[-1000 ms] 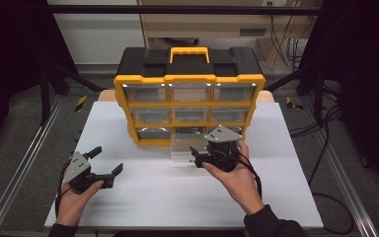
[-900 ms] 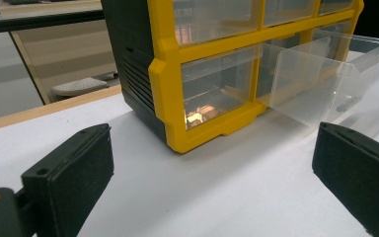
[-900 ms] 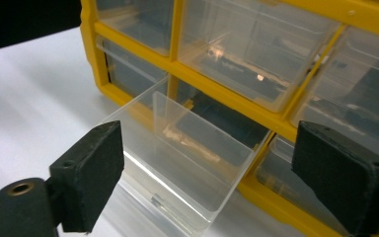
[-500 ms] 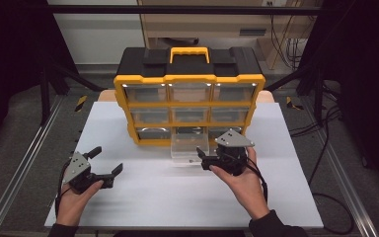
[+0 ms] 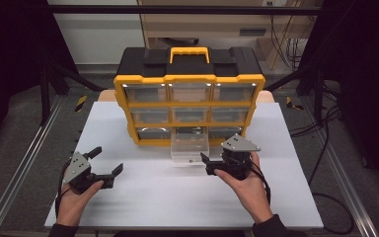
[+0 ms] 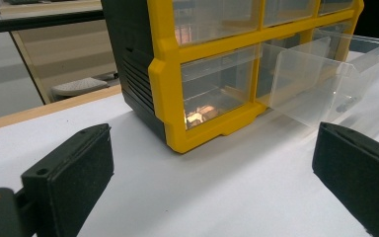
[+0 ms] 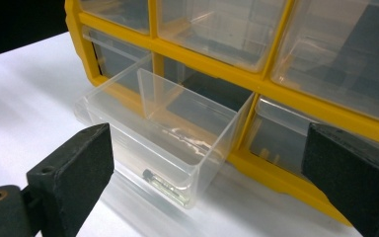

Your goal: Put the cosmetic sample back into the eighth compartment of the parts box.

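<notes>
A yellow and black organiser with clear drawers stands at the back of the white table. Its bottom middle drawer is pulled out; a small dark screw-like piece lies inside near the front wall. My right gripper hovers just right of the drawer's front, pointing left. Its jaws have just been opening and are open, with nothing between them. My left gripper rests open at the front left, pointing toward the organiser's left corner, with nothing between its jaws.
The bottom left drawer is closed and holds small coppery pieces. Metal frame rails run along both sides of the table. Bare white surface lies between the two hands.
My right hand has drawn back to the right and toward me, away from the drawer's front. The drawer stays pulled out. The left hand has not moved.
</notes>
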Tool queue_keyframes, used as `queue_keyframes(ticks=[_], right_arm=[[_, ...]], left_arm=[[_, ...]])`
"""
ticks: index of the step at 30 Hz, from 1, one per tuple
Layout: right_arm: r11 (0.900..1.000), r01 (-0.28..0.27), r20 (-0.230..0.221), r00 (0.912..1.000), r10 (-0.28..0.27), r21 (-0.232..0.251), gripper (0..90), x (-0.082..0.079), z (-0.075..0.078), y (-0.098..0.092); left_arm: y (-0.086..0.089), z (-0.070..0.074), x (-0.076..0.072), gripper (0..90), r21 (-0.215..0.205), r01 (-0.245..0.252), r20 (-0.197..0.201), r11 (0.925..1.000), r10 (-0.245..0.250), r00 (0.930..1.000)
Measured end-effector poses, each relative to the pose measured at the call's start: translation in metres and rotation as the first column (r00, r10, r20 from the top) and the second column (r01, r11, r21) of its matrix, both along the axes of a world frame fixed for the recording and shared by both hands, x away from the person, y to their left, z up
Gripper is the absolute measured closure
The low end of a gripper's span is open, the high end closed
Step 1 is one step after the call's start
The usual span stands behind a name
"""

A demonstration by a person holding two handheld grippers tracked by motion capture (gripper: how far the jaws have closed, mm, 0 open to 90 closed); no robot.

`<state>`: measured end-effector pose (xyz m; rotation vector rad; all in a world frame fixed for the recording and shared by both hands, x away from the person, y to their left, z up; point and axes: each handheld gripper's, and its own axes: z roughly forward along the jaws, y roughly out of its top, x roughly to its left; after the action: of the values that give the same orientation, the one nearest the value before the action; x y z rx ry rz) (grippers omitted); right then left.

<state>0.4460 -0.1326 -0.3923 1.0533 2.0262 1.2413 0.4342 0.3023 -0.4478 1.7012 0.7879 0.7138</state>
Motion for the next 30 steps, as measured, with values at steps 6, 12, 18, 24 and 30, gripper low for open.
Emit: queue_keyframes(ticks=[6, 12, 18, 24, 30], right_arm=[[1.0, -0.01, -0.007, 0.9999, 0.01, -0.008, 6.9, -0.001, -0.009, -0.004], [1.0, -0.006, -0.015, 0.9999, 0.007, 0.015, 8.8, -0.001, -0.014, -0.004], [1.0, -0.022, -0.019, 0.9996, 0.023, 0.016, 10.2, -0.003, -0.017, -0.003], [0.999, -0.029, -0.031, 0.9991, 0.029, 0.016, 12.6, -0.008, -0.022, -0.004], [0.999, -0.032, -0.062, 0.9976, 0.032, 0.01, 15.3, -0.011, -0.031, -0.007]], left_arm=[[0.0, 0.0, 0.0, 2.2, 0.0, -0.002, 0.0, 1.0, 0.002, 1.0], [0.0, 0.0, 0.0, 2.2, 0.0, -0.002, -0.001, 1.0, 0.002, 1.0], [0.0, 0.0, 0.0, 2.1, -0.001, -0.002, -0.002, 1.0, 0.002, 1.0], [0.0, 0.0, 0.0, 2.2, -0.002, -0.002, -0.002, 1.0, 0.002, 1.0], [0.0, 0.0, 0.0, 2.2, -0.004, -0.003, 0.0, 1.0, 0.003, 1.0]])
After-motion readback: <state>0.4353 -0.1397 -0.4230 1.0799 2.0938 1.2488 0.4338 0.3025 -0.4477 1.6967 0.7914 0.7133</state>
